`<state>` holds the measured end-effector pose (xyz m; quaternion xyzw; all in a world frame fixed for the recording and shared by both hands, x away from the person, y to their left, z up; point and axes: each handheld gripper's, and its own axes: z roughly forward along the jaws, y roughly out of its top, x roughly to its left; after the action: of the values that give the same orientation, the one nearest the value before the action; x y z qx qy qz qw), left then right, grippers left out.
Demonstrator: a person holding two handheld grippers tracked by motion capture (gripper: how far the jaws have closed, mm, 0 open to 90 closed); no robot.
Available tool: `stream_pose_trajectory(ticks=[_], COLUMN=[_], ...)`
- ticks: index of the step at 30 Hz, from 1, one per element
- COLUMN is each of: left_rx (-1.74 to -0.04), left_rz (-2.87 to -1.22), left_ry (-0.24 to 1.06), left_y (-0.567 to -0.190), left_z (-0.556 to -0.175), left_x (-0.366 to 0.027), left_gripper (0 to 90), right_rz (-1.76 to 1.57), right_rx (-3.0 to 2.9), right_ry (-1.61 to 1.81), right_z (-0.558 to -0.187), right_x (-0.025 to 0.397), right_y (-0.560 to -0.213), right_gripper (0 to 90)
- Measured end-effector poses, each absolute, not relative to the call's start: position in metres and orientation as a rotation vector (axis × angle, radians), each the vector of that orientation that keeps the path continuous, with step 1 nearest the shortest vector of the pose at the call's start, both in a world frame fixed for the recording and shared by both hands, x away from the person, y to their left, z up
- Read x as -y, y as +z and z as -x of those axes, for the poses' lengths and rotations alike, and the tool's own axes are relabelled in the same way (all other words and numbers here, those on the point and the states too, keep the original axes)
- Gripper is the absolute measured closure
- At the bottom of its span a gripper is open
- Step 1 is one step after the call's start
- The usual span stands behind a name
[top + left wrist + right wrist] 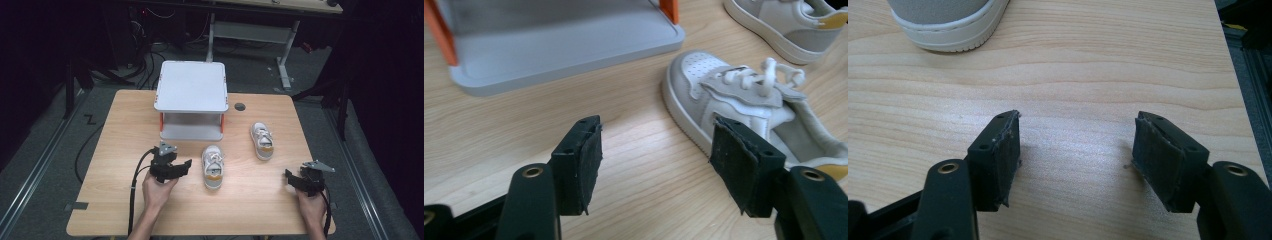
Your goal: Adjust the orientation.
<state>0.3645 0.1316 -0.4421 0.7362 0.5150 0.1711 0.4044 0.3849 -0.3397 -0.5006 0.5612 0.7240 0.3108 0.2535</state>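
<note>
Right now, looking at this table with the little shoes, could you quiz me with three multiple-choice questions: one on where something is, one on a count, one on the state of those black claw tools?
1. Where does the grey two-tier rack stand?
A. at the table's far side
B. on the floor
C. between the two hands

2. How many shoes lie on the table?
A. one
B. two
C. four

3. How do the left gripper and right gripper stand?
A. both open and empty
B. both shut on a shoe
C. one open, one shut

Answers:
1 A: it stands beyond both shoes.
2 B: the near shoe and the far shoe.
3 A: bare wood shows between each pair of jaws.
</note>
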Motion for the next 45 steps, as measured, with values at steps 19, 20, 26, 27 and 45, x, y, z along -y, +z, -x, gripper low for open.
stream_pose_trajectory(ticks=[19,20,26,27,45], left_rx=[-1.409,-1.418,-1.457,-1.472,-1.623], left_rz=[-1.763,-1.758,-1.763,-1.765,-1.755], left_ry=[0.496,0.501,0.533,0.539,0.622], left_y=[-0.452,-0.454,-0.464,-0.468,-0.502], left_z=[-0.357,-0.356,-0.357,-0.358,-0.367], left_x=[-0.184,-0.186,-0.194,-0.197,-0.211], left_gripper=[36.4,36.4,36.4,36.4,36.2], right_rz=[-1.511,-1.510,-1.521,-1.536,-1.342], right_rx=[-1.985,-1.986,-1.987,-2.000,-2.098], right_ry=[0.851,0.852,0.846,0.868,1.067], right_z=[-0.386,-0.386,-0.388,-0.389,-0.395], right_x=[0.339,0.339,0.340,0.340,0.313], right_y=[-0.501,-0.501,-0.499,-0.497,-0.447], right_gripper=[35.9,36.0,41.9,44.5,49.3])
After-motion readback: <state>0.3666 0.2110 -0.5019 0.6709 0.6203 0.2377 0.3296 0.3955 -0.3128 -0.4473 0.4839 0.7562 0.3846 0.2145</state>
